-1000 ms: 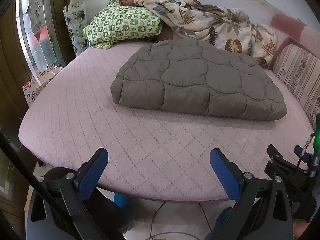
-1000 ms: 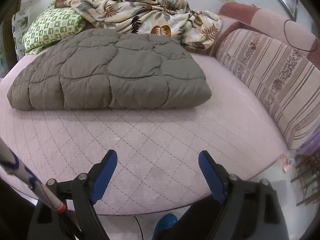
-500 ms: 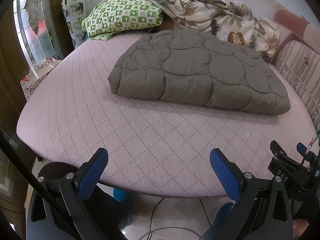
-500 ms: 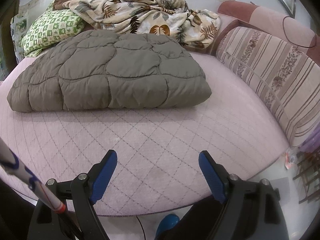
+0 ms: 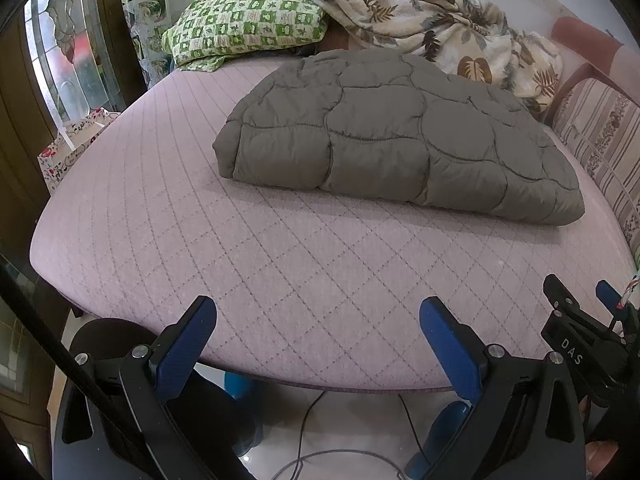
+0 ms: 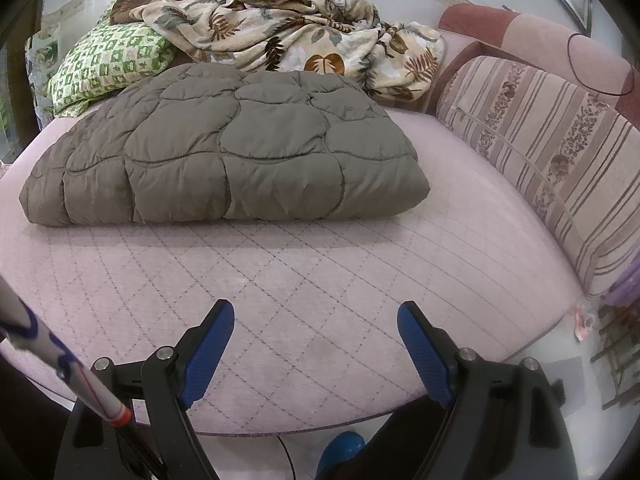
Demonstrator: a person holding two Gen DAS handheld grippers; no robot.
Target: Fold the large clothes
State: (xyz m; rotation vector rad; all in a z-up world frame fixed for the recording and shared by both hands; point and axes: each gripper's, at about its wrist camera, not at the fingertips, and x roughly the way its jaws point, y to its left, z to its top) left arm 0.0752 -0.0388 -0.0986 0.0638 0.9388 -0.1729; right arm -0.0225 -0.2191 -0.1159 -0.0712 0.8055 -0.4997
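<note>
Left gripper (image 5: 318, 330): blue-padded fingers (image 5: 186, 344) spread wide, nothing between them, poised above the near edge of the bed. Right gripper (image 6: 316, 334): jaws likewise wide apart and empty, over the same near edge, further toward the sofa side. In the left wrist view the right gripper's black frame shows at the far right edge, marked "DAS".

Below the bed's near rim: pale floor, a thin dark cable (image 5: 308, 416), and blue rounded shapes that are probably footwear, though they are too cut off by the grippers to be sure.

Bed (image 6: 320, 280): pink quilted mattress cover with a diamond stitch pattern, bare across the near half.

Task item: grey quilted padded garment (image 6: 224, 152), lying on the middle of the bed as a thick, roughly rectangular folded bundle, long side toward the cameras. Well apart from both grippers; neither touches it.

Right of the bed: striped floral cushion (image 6: 560, 168), leaning against a pink sofa back.

Behind the garment, at the head of the bed: green checked pillow (image 5: 248, 20) on the left, and a crumpled cream leaf-print blanket (image 6: 296, 40) heaped beside it, partly overlapping the pillow.

Far left in the left wrist view: a floral paper bag (image 5: 68, 148) beside the bed, and a glazed door behind.
</note>
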